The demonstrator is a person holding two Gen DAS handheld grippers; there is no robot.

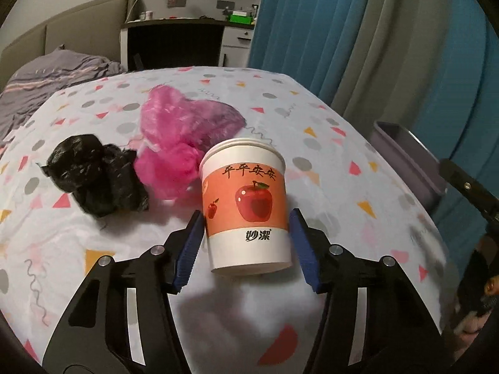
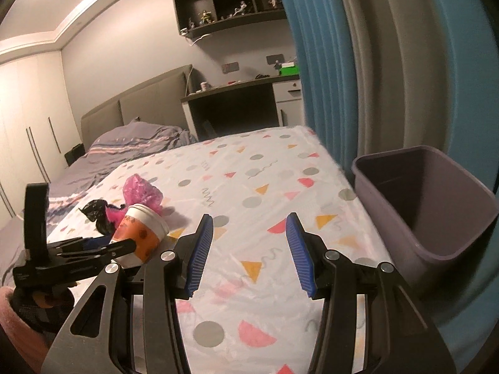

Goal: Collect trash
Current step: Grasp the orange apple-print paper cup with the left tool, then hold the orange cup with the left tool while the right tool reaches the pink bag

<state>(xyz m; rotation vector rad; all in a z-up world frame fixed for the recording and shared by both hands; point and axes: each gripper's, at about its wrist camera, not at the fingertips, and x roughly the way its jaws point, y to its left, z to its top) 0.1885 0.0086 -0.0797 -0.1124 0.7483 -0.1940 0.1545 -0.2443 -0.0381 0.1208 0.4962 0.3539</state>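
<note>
While one paper cup (image 1: 246,205) sits between the left gripper's (image 1: 246,218) parted pads, two crumpled bags (image 1: 99,174) lie beside; right gripper (image 2: 249,227) parted, empty.

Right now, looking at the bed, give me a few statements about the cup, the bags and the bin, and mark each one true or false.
1. The paper cup stands upright between the fingers of the left gripper. True.
2. The right gripper holds the black bag. False: nothing is between its jaws, and the bag lies on the bed sheet.
3. The pink bag lies behind the cup, next to the black bag. True.
4. The purple bin is full of trash. False: the part of its inside that shows is bare.
5. The cup carries an apple picture on an orange band. True.
</note>
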